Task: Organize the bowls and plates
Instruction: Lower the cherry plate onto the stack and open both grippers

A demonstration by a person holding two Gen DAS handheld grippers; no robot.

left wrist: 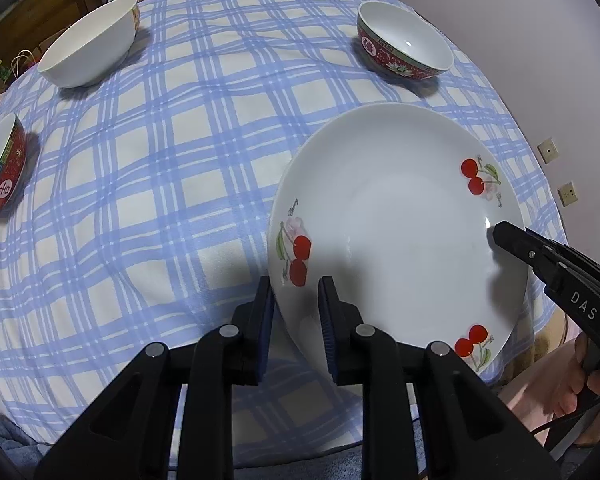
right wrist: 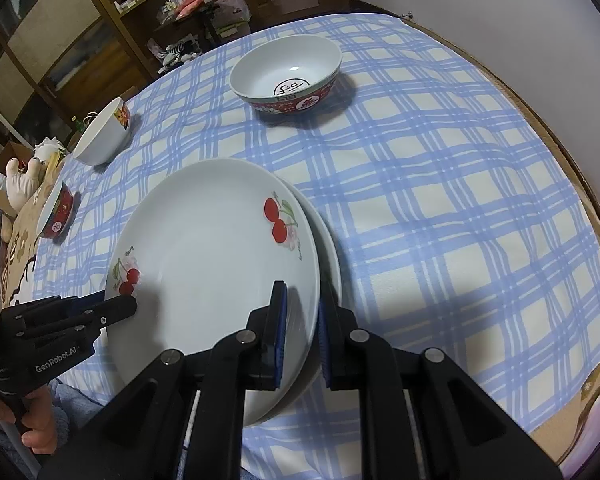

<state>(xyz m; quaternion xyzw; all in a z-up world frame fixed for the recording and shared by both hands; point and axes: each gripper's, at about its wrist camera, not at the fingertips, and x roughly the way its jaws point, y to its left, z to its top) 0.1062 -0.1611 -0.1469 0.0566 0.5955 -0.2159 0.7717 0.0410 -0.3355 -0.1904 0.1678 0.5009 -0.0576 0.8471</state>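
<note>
A white plate with red cherries (left wrist: 396,224) (right wrist: 212,268) is held tilted over the blue checked tablecloth, above a second white plate (right wrist: 332,256) that lies under it. My left gripper (left wrist: 296,308) is shut on the plate's left rim; it shows in the right wrist view (right wrist: 116,308). My right gripper (right wrist: 302,312) is shut on the plate's right rim; one of its fingers (left wrist: 508,236) shows in the left wrist view. A red patterned bowl (left wrist: 404,42) (right wrist: 288,76), a white bowl (left wrist: 88,42) (right wrist: 104,132) and another red bowl (left wrist: 0,164) (right wrist: 56,212) stand apart on the cloth.
The round table (right wrist: 580,184) stands against a pale wall on the right. A wooden shelf unit (right wrist: 112,20) with clutter is behind it. Stuffed toys (right wrist: 24,172) sit off the left edge.
</note>
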